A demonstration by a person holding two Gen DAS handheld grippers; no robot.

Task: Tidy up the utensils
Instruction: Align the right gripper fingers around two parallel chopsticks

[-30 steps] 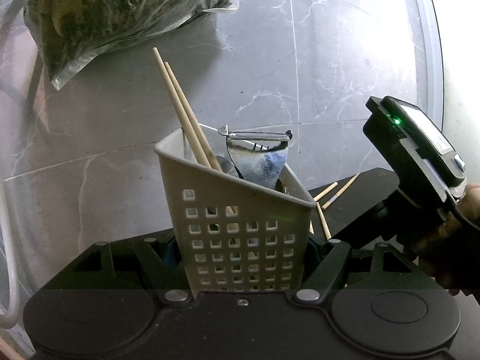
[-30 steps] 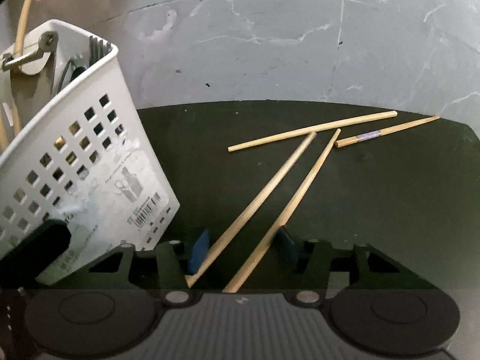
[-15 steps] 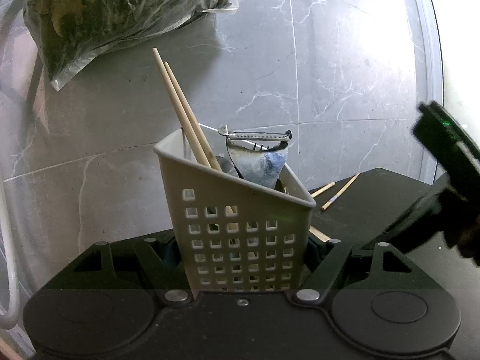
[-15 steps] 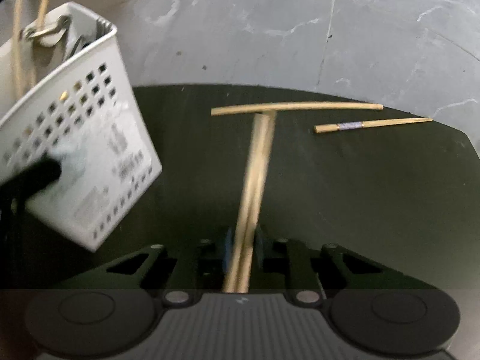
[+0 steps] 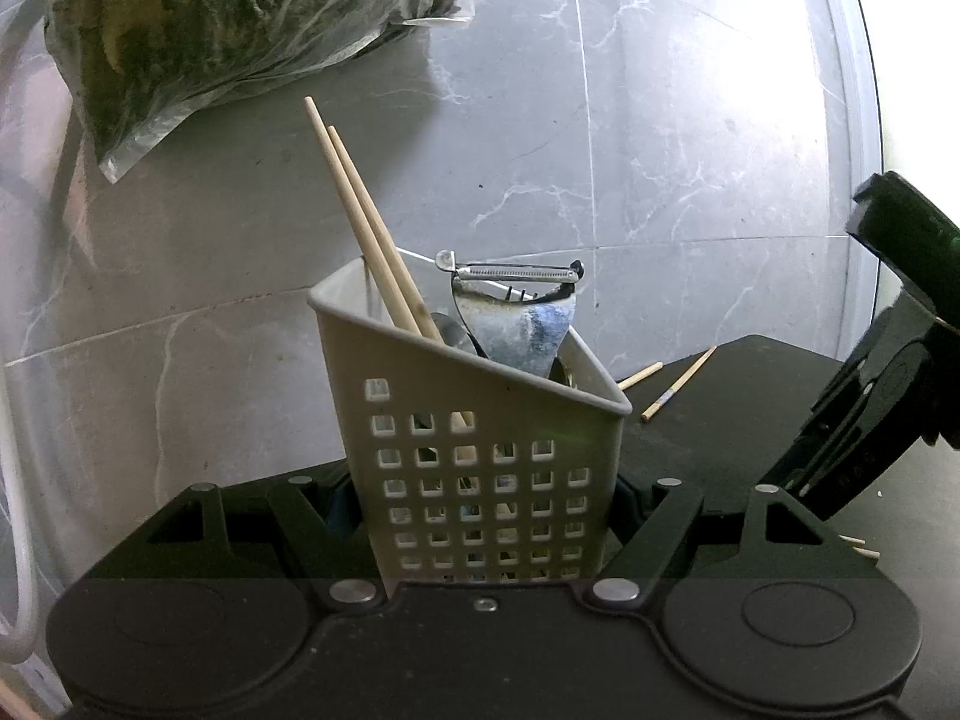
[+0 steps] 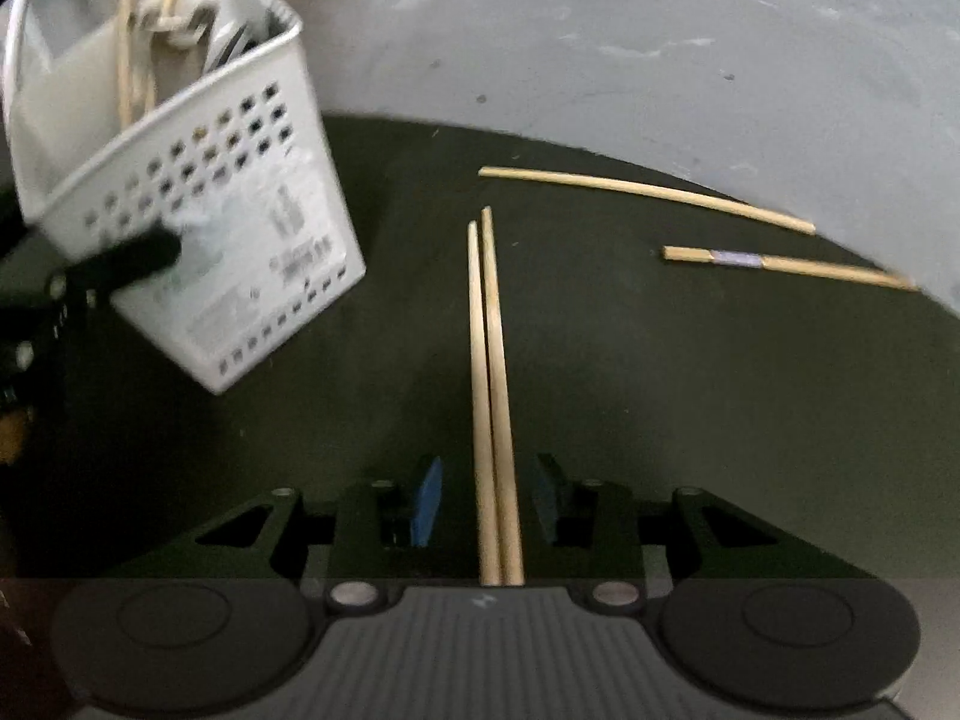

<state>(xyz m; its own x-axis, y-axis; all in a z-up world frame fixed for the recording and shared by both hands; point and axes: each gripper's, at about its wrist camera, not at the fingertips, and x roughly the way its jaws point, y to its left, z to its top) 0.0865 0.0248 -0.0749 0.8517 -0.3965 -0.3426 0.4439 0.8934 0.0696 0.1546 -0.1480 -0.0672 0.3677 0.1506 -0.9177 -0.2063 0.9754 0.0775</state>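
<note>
Left gripper [image 5: 486,516] fingers clamped on a white perforated utensil holder [image 5: 474,450] with chopsticks and a peeler [image 5: 510,273] inside, right gripper [image 6: 489,498] fingers opening around a loose chopstick pair [image 6: 489,360], pads apart from it, over a dark tabletop [image 6: 660,390], two more chopsticks [image 6: 648,195] beyond

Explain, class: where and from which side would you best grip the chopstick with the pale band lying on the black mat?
Grip the banded chopstick near its middle, just beyond the pale band, coming from straight above with the jaws across its length. It lies flat on the black mat, thin and long, apart from the plain chopstick behind it, so only its two long sides offer a hold.
</note>
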